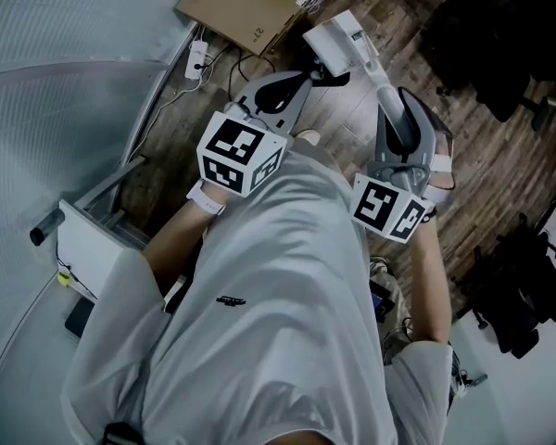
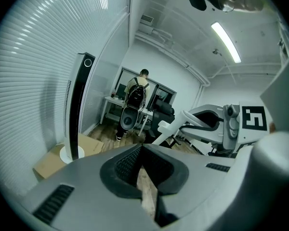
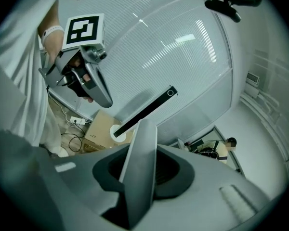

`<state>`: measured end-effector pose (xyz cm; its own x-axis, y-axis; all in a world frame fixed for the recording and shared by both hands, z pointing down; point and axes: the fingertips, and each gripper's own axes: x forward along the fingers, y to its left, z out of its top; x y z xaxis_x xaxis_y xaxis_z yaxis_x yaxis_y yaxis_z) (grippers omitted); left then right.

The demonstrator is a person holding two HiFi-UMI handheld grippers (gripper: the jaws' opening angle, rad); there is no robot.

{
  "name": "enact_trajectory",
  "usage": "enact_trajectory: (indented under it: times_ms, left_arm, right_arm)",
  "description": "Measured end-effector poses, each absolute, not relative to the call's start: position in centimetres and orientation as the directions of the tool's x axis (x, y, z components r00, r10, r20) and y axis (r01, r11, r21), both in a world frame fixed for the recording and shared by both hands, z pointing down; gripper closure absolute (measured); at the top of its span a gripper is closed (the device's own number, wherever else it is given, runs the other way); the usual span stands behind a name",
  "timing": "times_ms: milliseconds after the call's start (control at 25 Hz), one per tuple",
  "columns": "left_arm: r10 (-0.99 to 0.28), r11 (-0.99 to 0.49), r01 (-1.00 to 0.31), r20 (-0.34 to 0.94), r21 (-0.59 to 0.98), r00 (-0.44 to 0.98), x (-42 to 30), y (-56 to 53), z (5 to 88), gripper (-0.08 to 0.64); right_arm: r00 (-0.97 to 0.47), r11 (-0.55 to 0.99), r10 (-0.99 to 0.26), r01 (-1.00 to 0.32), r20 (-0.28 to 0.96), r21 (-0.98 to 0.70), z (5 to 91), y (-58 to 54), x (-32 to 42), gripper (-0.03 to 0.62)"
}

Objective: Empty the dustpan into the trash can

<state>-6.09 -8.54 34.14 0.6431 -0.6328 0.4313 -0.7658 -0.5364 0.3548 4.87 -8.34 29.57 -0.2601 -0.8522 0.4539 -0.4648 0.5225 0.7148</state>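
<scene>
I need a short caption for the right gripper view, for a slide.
Right gripper shut on the dustpan handle; left gripper and a tower fan beyond.

Two grippers showed — a left gripper [image 1: 308,79] and a right gripper [image 1: 386,89] — plus one dustpan [image 1: 338,37], one box [image 1: 246,9], one fan [image 2: 80,105].

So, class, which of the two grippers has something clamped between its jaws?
The right gripper: its jaws grip the pale, flat dustpan handle. The left gripper is shut on nothing, its jaws meeting.
</scene>
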Motion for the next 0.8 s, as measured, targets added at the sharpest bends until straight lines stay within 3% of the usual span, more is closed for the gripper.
enact_trajectory:
  times_ms: [280,800]
  left_arm:
    - [-0.646,-0.518,-0.781,0.439,0.349,0.625,-6.3,-7.9,34.2,0.554]
    - [-0.667,-0.489,-0.805,0.451,0.335,0.593,-5.7,-4.5,34.3,0.554]
  right_arm:
    - [-0.359,0.604,-0.788,-0.294,0.5,0.741,33.0,-5.1,2.8,0.491]
    - [-0.416,0.6,-0.771,-0.223,0.482,0.768,33.6,-3.4,3.3,0.492]
